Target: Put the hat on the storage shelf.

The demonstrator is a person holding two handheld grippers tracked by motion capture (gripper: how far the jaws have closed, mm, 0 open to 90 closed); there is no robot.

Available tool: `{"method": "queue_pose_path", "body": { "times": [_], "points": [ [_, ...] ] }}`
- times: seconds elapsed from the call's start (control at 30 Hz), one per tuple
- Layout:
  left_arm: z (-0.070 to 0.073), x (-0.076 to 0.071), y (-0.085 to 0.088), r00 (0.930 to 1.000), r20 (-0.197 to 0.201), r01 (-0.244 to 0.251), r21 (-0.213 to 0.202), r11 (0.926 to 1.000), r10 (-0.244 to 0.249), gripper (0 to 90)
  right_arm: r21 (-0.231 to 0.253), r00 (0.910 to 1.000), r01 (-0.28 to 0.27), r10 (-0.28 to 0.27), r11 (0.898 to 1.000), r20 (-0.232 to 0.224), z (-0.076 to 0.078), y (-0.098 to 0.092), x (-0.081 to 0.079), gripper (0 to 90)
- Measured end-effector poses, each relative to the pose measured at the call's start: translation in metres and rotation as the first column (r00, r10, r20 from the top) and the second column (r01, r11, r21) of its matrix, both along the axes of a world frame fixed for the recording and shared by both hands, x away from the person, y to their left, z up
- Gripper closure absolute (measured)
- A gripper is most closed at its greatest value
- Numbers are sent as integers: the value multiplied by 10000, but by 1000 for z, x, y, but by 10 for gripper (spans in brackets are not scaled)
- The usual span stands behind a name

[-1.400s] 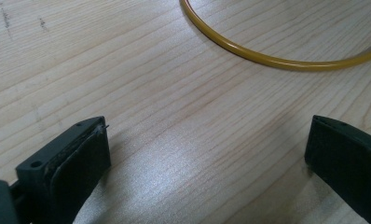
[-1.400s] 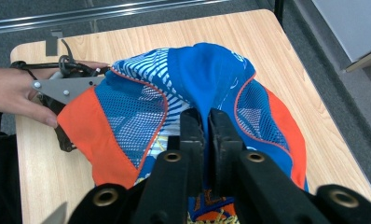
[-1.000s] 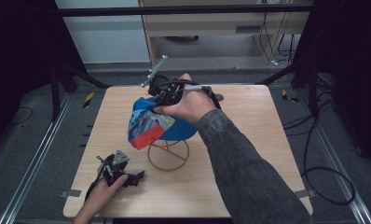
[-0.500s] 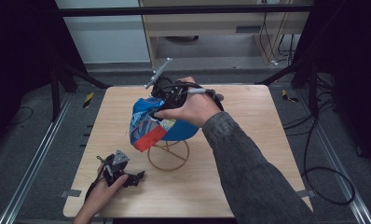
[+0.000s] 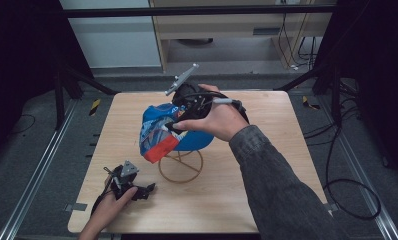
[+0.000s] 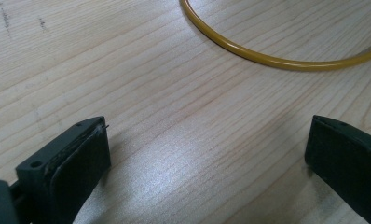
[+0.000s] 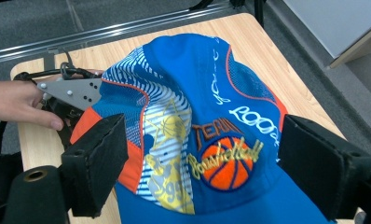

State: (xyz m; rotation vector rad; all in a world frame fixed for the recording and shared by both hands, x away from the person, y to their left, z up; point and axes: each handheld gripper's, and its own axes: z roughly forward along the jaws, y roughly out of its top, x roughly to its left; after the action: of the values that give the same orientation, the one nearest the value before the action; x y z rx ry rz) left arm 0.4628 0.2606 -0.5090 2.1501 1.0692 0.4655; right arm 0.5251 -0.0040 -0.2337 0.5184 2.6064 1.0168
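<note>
A blue basketball cap [image 5: 159, 131] with an orange brim hangs on a yellow wire stand [image 5: 180, 167] at mid-table. My right gripper [image 5: 176, 117] is at the cap's far side. In the right gripper view its jaws stand open and wide apart on either side of the cap's crown [image 7: 207, 126], with the right gripper [image 7: 200, 135] just above the fabric. My left gripper [image 5: 146, 190] rests on the table near the front left, held by a hand. It is open, and in the left gripper view bare wood lies between the jaws of the left gripper [image 6: 207, 144]. The stand's ring [image 6: 267, 58] lies just beyond.
The wooden table [image 5: 267, 165] is square, with dark floor and metal rails around it. A sleeved forearm [image 5: 277, 190] crosses the table's right front. The left gripper's grey plate [image 7: 72, 92] and a hand [image 7: 16, 102] show beyond the cap.
My right gripper and hand have shifted slightly to the right over the cap, and the cap's brim hangs a little lower. The left gripper has stayed put.
</note>
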Motion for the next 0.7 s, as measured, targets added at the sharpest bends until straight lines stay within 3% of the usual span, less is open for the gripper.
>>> {"method": "queue_pose_path", "body": {
  "times": [0.3,0.7],
  "points": [
    [0,0,0,10000,4,0,2,10000,0,0,554,9996,242,-250,9982,135,1,-21,-5,66],
    [0,0,0,10000,9,1,7,10000,-1,0,1009,9967,563,-618,9933,528,0,-52,-11,52]
  ]
}}
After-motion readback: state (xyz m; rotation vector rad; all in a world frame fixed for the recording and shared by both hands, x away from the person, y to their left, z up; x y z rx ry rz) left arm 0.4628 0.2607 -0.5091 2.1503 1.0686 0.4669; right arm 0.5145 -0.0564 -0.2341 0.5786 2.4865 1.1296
